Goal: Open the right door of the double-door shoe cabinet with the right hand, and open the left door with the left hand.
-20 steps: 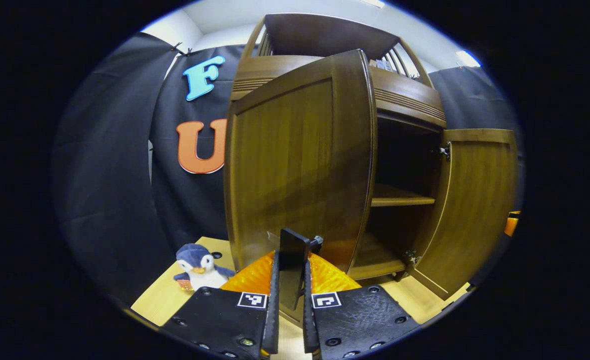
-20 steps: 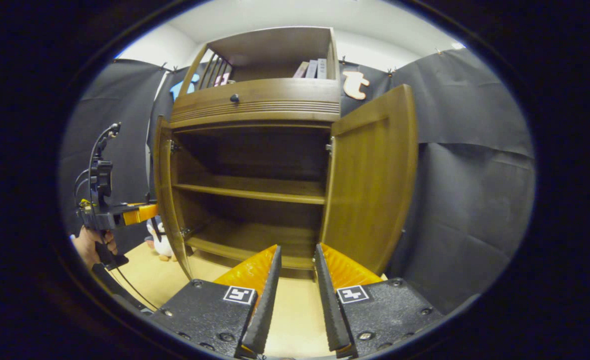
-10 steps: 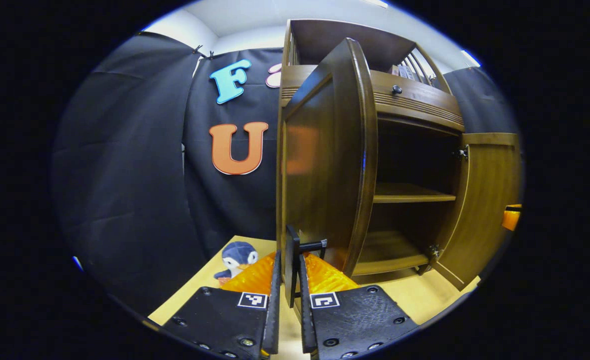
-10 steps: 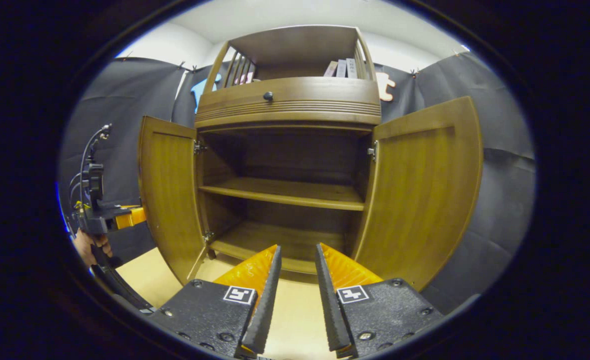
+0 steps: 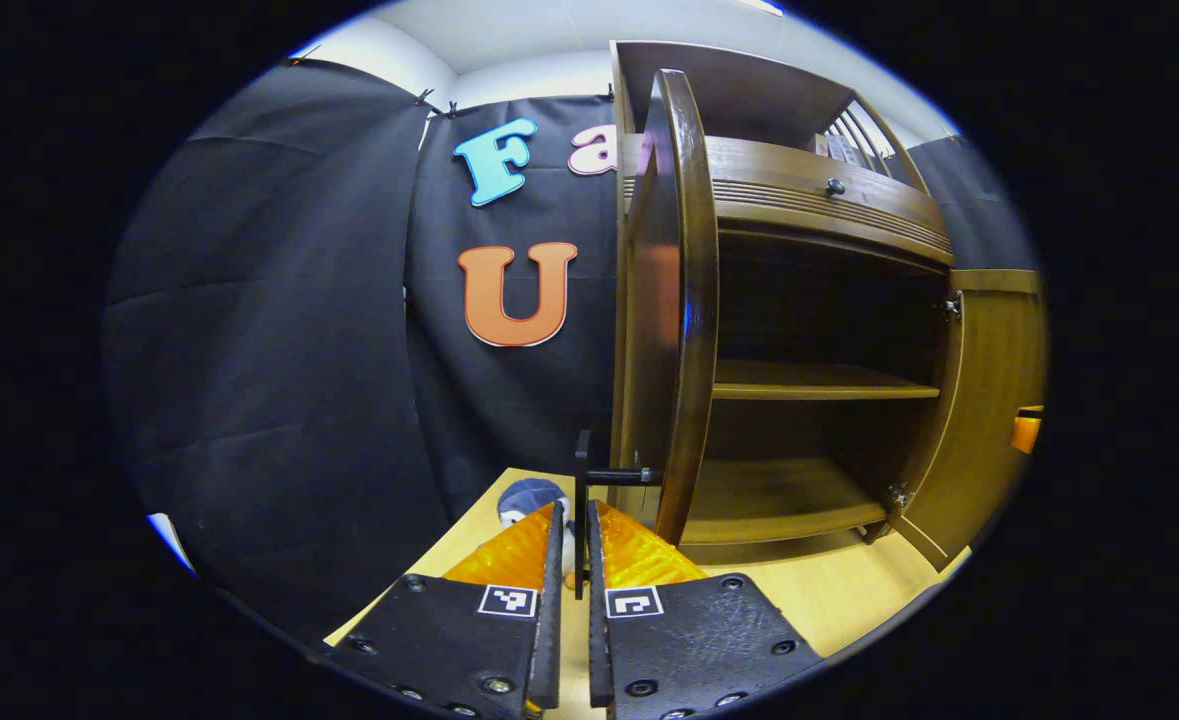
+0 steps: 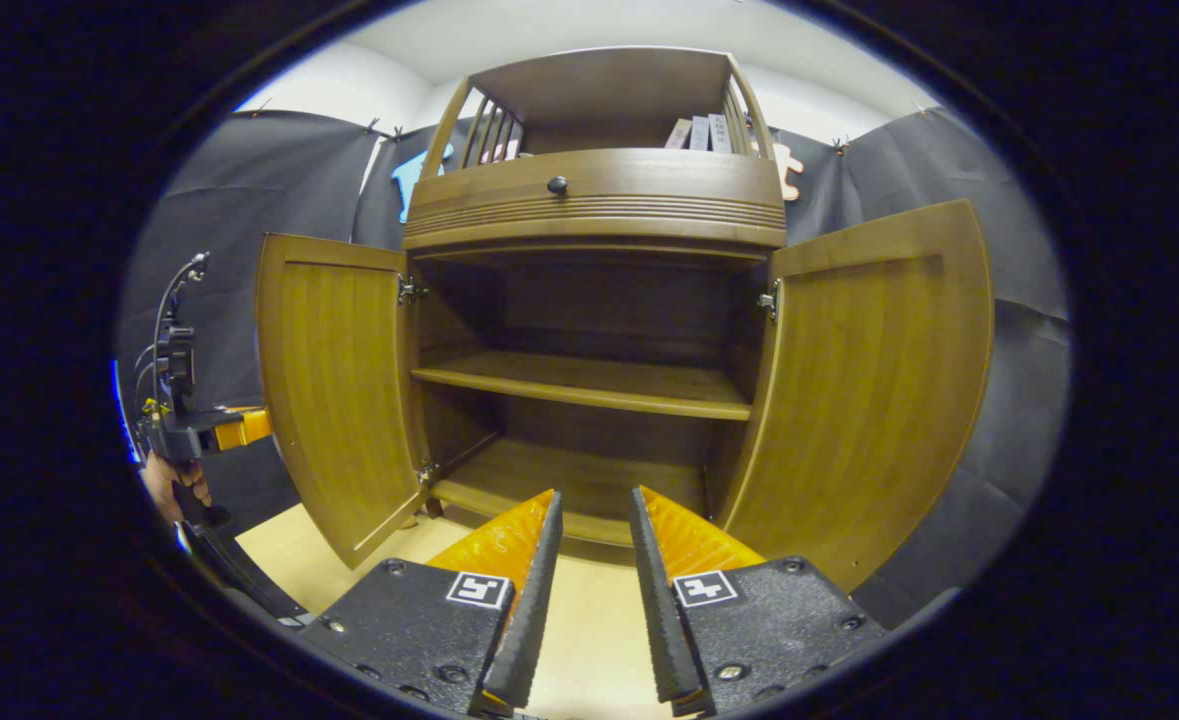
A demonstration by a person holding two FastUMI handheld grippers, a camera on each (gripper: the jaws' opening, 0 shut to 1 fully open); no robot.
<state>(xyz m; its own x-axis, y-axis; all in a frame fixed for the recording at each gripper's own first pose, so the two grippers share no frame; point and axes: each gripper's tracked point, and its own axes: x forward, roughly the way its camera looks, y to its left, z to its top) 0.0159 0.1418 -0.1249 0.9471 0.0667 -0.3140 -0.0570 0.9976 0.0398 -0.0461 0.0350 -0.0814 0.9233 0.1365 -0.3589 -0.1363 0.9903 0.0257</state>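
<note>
The shoe cabinet (image 6: pixel 589 200) fills the centre of the right gripper view, glossy brown grained wood. Its left door (image 6: pixel 334 370) and right door (image 6: pixel 869 380) stand swung wide, baring two flat shelves. The left gripper (image 5: pixel 570 530) has its jaws clenched on the thin dark door handle (image 5: pixel 581 500) at lower centre. The right gripper (image 6: pixel 594 510) hangs released, apart from the doors.

In the right gripper view the shoe cabinet (image 6: pixel 594 330) stands at 12 o'clock on the worktop (image 6: pixel 589 640), its left door (image 6: pixel 334 380) swung out at 9 o'clock, its right door (image 6: pixel 869 380) at 3 o'clock. A shelf (image 6: pixel 589 385) runs between them, books (image 6: pixel 699 132) on top.
</note>
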